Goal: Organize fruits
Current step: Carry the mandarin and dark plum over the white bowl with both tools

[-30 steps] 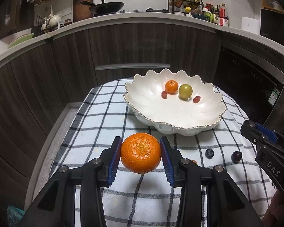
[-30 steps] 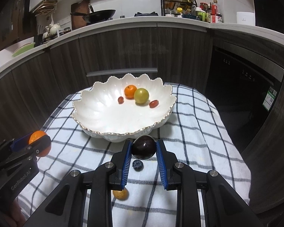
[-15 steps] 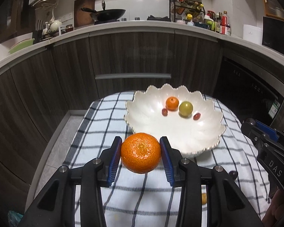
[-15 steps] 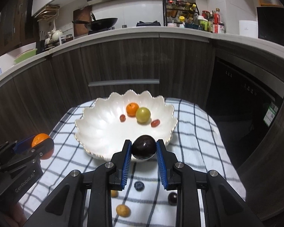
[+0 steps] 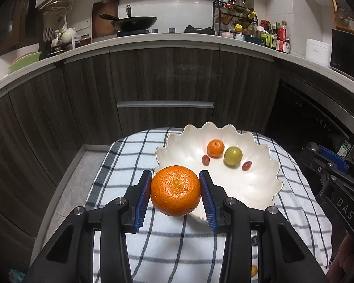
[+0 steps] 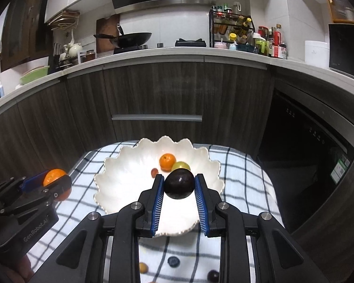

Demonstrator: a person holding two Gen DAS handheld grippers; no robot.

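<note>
Gripping a large mandarin (image 5: 175,190) between its ribbed blue pads, the left gripper (image 5: 175,194) holds the fruit in the air, in front of the near-left rim of the bowl. The mandarin is round and a little flattened, its peel is bright orange, glossy and full of small pores, with a pale stem dimple facing the camera. The jaws are closed on its two sides.

The right gripper (image 6: 179,192) has the same black plastic body and the same blue ridged pads, and its jaws are narrow – they press on a dark plum (image 6: 179,183), smooth and shiny, almost black, of oval shape. In the right wrist view the plum hangs over the inside of the bowl, toward the near side.

The bowl (image 5: 266,188) is white glazed ceramic, wide and shallow, with a wavy scalloped rim like a shell. Inside lie a small orange (image 5: 215,148), a round yellow-green fruit (image 5: 233,156) touching it or just beside it, and two small red oval fruits (image 5: 205,160) – one on each side of the green one.

Under the bowl is a white cloth (image 5: 134,155) with a dark check pattern, soft and slightly wrinkled. On it, near the camera, rest a blueberry (image 6: 173,261), a small yellow fruit (image 6: 143,267) and another dark round fruit (image 6: 212,276). Behind are dark wood-grain cabinets (image 5: 167,77) under a pale countertop.
</note>
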